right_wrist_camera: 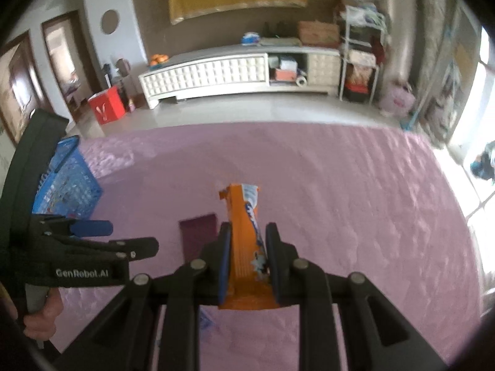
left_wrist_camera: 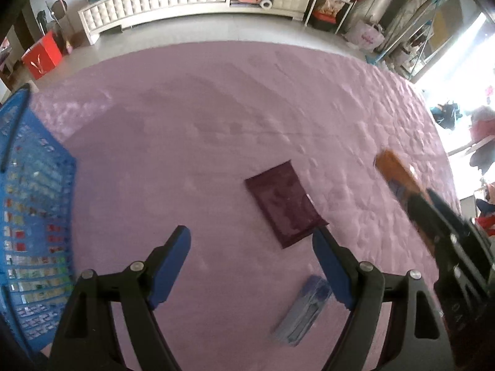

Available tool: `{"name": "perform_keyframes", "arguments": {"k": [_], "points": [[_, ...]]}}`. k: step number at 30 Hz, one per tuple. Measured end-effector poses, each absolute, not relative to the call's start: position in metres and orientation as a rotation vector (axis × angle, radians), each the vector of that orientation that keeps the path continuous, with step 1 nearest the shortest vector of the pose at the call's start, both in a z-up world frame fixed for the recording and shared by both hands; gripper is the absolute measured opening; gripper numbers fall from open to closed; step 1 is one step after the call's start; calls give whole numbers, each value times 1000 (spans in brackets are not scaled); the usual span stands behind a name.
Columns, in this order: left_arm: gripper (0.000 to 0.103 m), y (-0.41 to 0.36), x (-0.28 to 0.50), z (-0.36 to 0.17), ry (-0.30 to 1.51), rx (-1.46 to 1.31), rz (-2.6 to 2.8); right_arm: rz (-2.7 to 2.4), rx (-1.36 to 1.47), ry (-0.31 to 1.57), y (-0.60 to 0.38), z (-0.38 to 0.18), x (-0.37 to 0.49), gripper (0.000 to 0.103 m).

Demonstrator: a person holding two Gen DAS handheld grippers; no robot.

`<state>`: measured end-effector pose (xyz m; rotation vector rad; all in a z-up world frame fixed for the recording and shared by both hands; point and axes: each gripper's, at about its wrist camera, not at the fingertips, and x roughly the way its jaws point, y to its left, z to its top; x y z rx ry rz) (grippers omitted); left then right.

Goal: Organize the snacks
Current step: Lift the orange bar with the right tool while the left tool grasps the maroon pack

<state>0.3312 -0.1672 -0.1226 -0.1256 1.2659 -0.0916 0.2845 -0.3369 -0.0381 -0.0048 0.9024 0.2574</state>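
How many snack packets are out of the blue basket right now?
3. An orange packet is clamped in the right gripper; a maroon packet and a blue packet lie on the pink cover. Others may be hidden.

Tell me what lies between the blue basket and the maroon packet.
Only bare pink quilt separates the basket from the maroon packet, seen in the left wrist view.
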Motion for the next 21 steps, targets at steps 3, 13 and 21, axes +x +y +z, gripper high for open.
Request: {"name": "perform_keyframes", "arguments": {"k": [3,13,21], "points": [[79,-176,340,-131,1284,-164,-88,209,5,909,-348,-45,289,26],[79,-200,368,-168,1348,-187,-44,201,56,966,-362,-60,298,26],[79,-217,375,-178,1340,-76,-4,212,49,952,-362,-55,294,26]]}}
